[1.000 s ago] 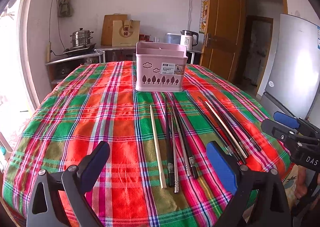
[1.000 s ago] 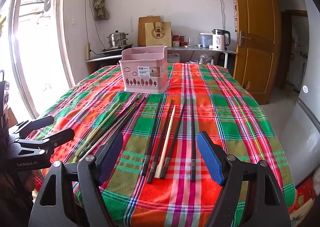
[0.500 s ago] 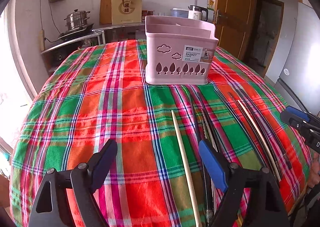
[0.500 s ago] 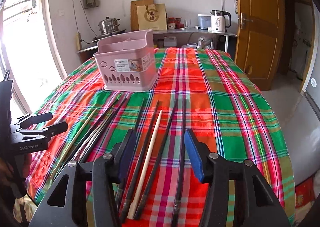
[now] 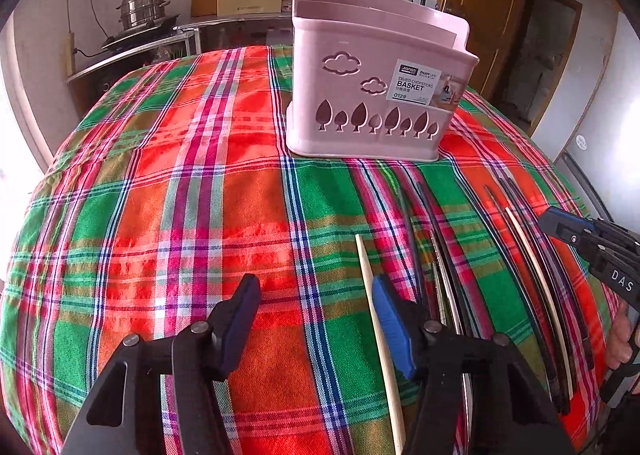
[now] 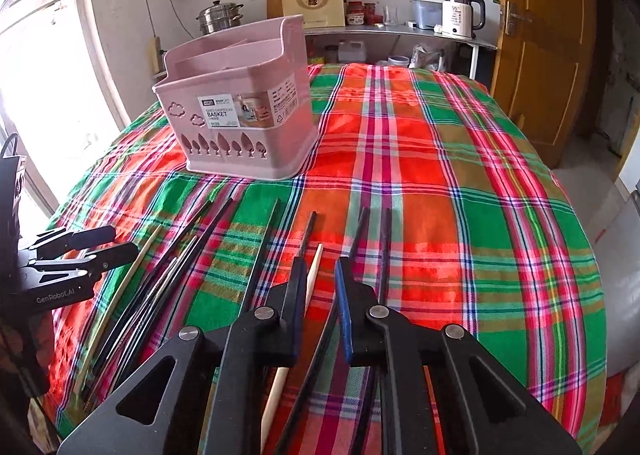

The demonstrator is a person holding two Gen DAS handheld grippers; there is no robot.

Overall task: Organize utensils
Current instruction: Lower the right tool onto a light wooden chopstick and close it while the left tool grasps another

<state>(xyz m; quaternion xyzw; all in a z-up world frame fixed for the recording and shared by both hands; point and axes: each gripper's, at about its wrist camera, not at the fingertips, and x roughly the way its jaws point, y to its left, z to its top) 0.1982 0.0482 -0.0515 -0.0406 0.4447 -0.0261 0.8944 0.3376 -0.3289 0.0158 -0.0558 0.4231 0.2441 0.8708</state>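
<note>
The right hand-held gripper [image 6: 320, 275] is hanging low over the near edge of the desk [image 6: 460, 191], its jaws narrowed but not clenched; a pale wooden chopstick [image 6: 313, 275] and a dark chopstick [image 6: 320, 343] are lying in the gap between the pads, and whether the pads are touching either one cannot be told. The left hand-held gripper [image 5: 316, 307] is standing released, jaws wide, over the cloth towards the near left of the desk; a second pale chopstick [image 5: 366, 279] is running just beside its right pad, with a bundle of dark and metal chopsticks [image 5: 440, 275] lying close on the far side of that pad. Further out, more dark chopsticks [image 6: 264, 239] are fanning across the plaid cloth, all pointing towards the pink chopstick basket [image 6: 240, 115], which is standing upright near the middle of the desk, its open divided top waiting. These sticks are looking light, stiff and thin, and the lacquered and metal ones are probably slippery; lying flat on soft cloth, they are likely to roll or pivot under a pinch. Taking hold near the thicker butt end, square across the shaft, seems the safer grip.
</note>
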